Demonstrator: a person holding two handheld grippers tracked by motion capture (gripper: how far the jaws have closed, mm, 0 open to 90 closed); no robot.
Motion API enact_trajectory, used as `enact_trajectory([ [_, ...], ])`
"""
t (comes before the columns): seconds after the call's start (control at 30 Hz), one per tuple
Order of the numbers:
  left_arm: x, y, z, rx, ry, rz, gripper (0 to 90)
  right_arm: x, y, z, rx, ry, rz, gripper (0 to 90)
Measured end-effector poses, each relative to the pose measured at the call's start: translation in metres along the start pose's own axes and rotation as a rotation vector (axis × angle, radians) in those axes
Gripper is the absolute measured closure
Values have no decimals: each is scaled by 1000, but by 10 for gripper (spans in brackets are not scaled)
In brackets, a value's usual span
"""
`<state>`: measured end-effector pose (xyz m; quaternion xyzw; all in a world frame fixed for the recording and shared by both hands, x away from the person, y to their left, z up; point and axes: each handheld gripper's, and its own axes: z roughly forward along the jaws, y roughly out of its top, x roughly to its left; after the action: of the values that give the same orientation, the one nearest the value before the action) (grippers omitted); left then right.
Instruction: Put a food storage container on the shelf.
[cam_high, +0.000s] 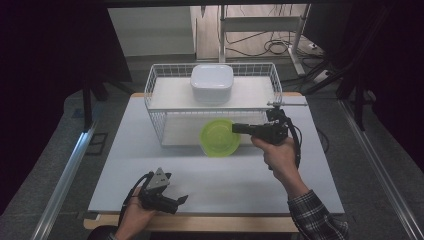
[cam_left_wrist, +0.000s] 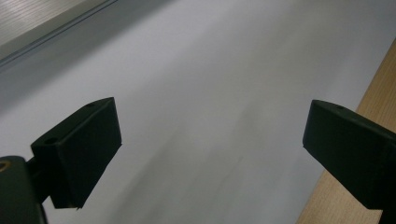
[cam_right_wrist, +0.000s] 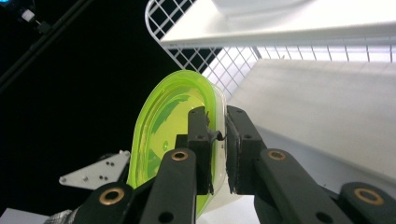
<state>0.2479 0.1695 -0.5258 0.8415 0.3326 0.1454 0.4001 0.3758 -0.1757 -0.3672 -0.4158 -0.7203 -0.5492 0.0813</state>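
Green bowl (cam_high: 220, 138), rim pinched in the closed right tongs (cam_high: 235, 128), hung before the wire rack (cam_high: 155, 95) above the worktop (cam_high: 215, 180); left tongs (cam_high: 183, 199) gaped empty; best kept level, grip firm.

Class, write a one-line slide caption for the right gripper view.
Right gripper clamps the rim of a lime-green bowl beside a white wire rack.

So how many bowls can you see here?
2. A round lime-green plastic bowl is clamped at its rim by the right gripper, in front of the white wire rack. A white square bowl sits upside down on the rack's top shelf.
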Motion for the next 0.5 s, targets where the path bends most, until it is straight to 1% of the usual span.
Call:
enact_trajectory([
  [0.23,0,0,1,-1,-3,-3,40,8,15,-4,-27,-1,-6,814],
  [0.3,0,0,1,-1,-3,-4,40,11,22,-6,-40,4,-5,814],
  [0.37,0,0,1,-1,-3,-2,40,12,24,-6,-42,5,-4,814],
  [0.5,0,0,1,-1,-3,-3,40,15,33,-8,-55,6,-3,814],
])
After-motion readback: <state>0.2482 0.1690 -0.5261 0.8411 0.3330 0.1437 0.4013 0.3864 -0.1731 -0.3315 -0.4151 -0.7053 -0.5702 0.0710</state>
